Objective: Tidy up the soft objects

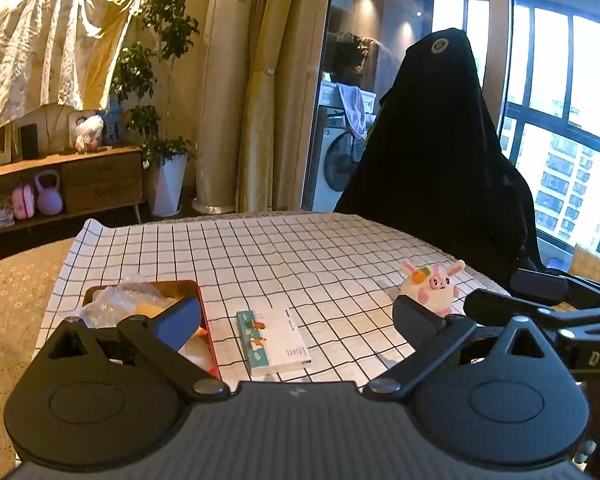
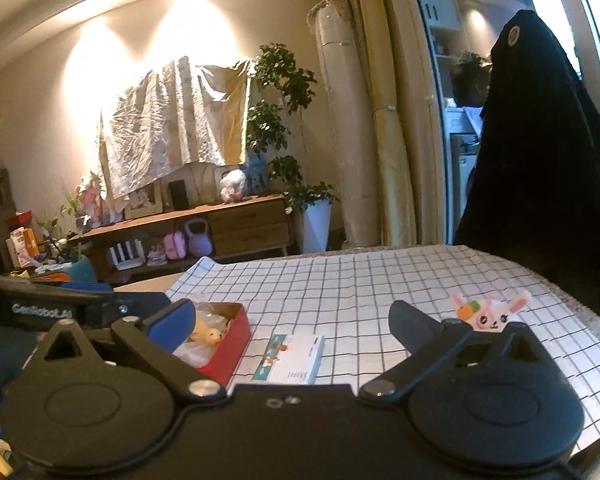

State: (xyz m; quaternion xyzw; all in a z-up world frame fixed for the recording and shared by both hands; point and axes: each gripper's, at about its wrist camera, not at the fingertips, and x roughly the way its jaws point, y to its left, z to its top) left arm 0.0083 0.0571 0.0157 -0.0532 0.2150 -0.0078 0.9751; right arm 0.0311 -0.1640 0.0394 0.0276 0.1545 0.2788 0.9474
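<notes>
A pink-and-white plush rabbit point(image 1: 430, 286) is seen at right of frame on the checked tablecloth point(image 1: 300, 256). A booklet point(image 1: 276, 338) lies at centre, a red tin point(image 2: 224, 346), possibly holding another soft toy, at left. Left gripper point(image 1: 296, 316) and right gripper point(image 2: 292, 320) are spread wide, empty.

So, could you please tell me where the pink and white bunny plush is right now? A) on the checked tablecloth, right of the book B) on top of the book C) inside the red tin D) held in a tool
A: the bunny plush sits on the checked tablecloth, right of the book, apart from it and ungripped.
</notes>
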